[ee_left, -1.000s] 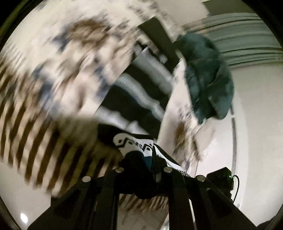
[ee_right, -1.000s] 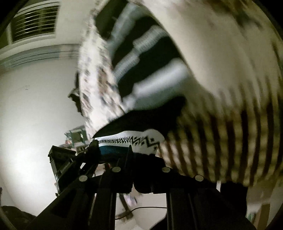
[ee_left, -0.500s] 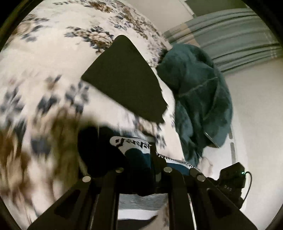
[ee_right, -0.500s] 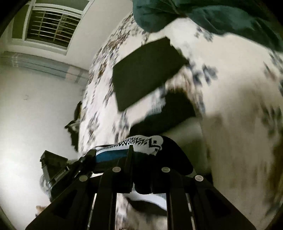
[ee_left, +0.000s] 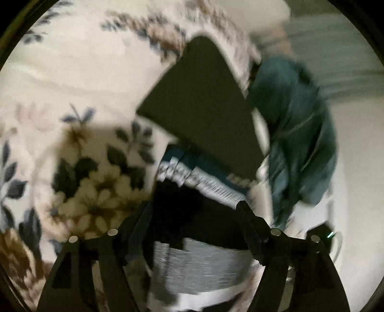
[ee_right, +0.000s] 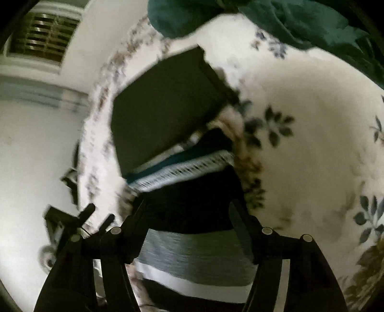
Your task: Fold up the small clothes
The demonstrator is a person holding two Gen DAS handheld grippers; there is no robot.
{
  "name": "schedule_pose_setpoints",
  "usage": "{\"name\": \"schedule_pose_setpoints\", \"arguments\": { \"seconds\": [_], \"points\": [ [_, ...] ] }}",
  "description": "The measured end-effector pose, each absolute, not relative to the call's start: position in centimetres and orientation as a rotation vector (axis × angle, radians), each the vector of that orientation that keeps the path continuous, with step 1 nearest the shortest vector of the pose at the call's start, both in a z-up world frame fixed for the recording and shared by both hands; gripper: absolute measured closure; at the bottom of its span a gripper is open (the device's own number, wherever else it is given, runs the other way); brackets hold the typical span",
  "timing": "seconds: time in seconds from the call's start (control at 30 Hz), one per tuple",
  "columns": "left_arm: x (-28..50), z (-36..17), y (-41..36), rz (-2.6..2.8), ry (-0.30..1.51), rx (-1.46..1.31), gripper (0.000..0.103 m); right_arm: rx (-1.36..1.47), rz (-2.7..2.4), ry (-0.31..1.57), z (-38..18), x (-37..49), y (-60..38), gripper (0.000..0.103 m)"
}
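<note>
bedspread: a floral bedspread (ee_left: 72, 84) is filling the left and upper left of the left wrist view; in the right wrist view it is filling the right side (ee_right: 312, 120).
black panel: a flat black panel (ee_left: 204, 108) is lying upper centre in both views, its lower edge just beside the garment.
garment: the folded garment (ee_left: 192, 211), black with a patterned white band, a teal stripe and a grey band, is lying on the bedspread at lower centre in both views (ee_right: 192, 204).
left gripper: the left gripper (ee_left: 192, 211) is sitting released, its jaws having just been opening; the garment is lying between them, pads not pressing it.
right gripper: the right gripper (ee_right: 189, 211) is likewise sitting released, jaws having just been opening, the garment between them and loose.
left wrist view only: a teal cloth heap (ee_left: 300, 132) is hanging down the right side.
right wrist view only: a barred window (ee_right: 45, 36) is showing upper left; the teal cloth (ee_right: 264, 14) is running along the top edge. both views are blurring.
</note>
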State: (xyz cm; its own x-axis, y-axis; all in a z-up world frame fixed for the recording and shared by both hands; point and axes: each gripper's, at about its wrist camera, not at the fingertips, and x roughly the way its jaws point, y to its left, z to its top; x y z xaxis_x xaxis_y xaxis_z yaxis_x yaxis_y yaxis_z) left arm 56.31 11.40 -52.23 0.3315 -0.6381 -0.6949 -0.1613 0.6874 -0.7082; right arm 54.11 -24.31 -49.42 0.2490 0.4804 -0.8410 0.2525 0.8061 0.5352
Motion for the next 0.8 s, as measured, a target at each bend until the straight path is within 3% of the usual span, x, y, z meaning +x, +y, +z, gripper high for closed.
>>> {"name": "schedule_pose_setpoints", "arguments": {
  "seconds": [0.1, 0.23, 0.27, 0.3, 0.33, 0.4, 0.57, 0.8],
  "points": [
    [57.4, -54.2, 9.3, -0.367, 1.313, -0.721, 0.033, 0.659, 0.132, 1.398, -52.2, 55.7, -24.2, 0.036],
    [53.4, -52.4, 9.6, -0.431, 1.25, -0.753, 0.031, 0.653, 0.231, 1.434, -52.5, 56.3, -24.4, 0.036],
    [51.7, -51.8, 9.9, -0.439, 1.23, -0.767, 0.026, 0.627, 0.254, 1.445, -52.4, 56.1, -24.5, 0.036],
    [49.5, -51.3, 10.3, -0.439, 1.212, -0.784, 0.011, 0.594, 0.288, 1.467, -52.2, 55.6, -24.6, 0.029],
    [47.2, -50.8, 10.8, -0.436, 1.187, -0.813, 0.009, 0.58, 0.31, 1.486, -52.3, 55.2, -24.8, 0.015],
    [42.9, -50.6, 11.5, -0.394, 1.156, -0.891, 0.009, 0.547, 0.356, 1.536, -52.4, 54.4, -25.1, 0.002],
    [33.7, -51.8, 11.4, -0.221, 1.09, -1.115, 0.009, 0.417, 0.415, 1.619, -53.0, 54.5, -25.1, 0.001],
    [33.7, -58.7, 4.0, -0.221, 1.137, -1.289, 0.008, 0.509, 0.619, 1.766, -59.5, 57.9, -22.3, 0.001]
  ]
}}
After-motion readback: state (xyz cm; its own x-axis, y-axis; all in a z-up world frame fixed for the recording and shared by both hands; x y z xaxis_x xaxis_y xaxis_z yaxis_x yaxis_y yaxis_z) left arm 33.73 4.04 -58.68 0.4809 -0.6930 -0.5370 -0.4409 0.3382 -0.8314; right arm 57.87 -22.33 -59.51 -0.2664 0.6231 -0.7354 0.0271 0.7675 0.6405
